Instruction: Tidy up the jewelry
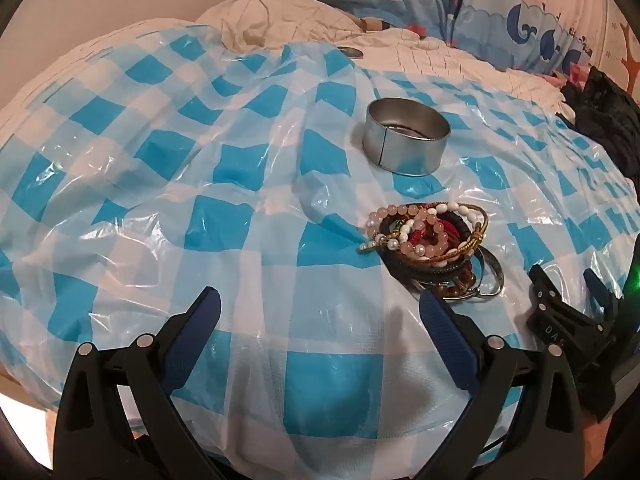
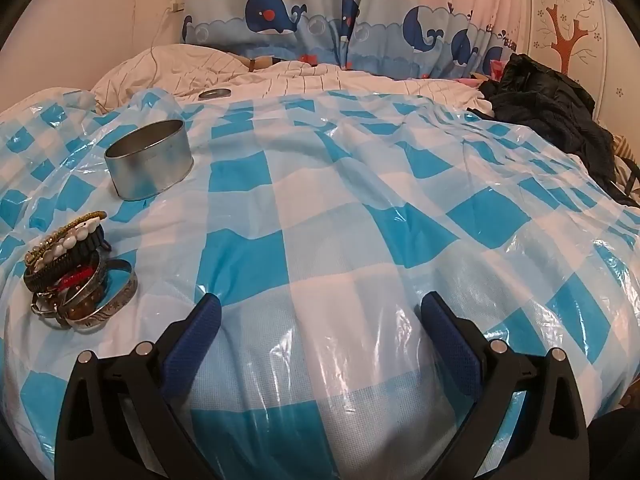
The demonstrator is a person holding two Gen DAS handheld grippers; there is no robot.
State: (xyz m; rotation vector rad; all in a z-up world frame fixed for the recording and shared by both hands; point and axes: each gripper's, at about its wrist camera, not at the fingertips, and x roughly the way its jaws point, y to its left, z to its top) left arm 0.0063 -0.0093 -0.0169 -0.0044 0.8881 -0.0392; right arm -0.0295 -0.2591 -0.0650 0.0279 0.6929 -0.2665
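Note:
A heap of bracelets (image 1: 432, 240) lies on the blue-and-white checked plastic sheet (image 1: 240, 184): pink and white beads, black cords, a gold chain and metal bangles. Behind it stands an open round metal tin (image 1: 406, 138). My left gripper (image 1: 320, 300) hovers open just short of the heap, nothing between its fingers, its right finger tip near the bangles. In the right wrist view the same heap of bracelets (image 2: 76, 272) and tin (image 2: 150, 164) sit at the left. My right gripper (image 2: 320, 304) is open over bare sheet, well to the right of the heap, and shows in the left wrist view as the right gripper (image 1: 568, 284).
The sheet covers a soft, bumpy bed. A small round metal lid (image 2: 215, 93) rests on the white bedding behind the sheet. Dark clothing (image 2: 552, 108) is piled at the far right. A whale-print curtain (image 2: 360, 20) hangs behind the bed.

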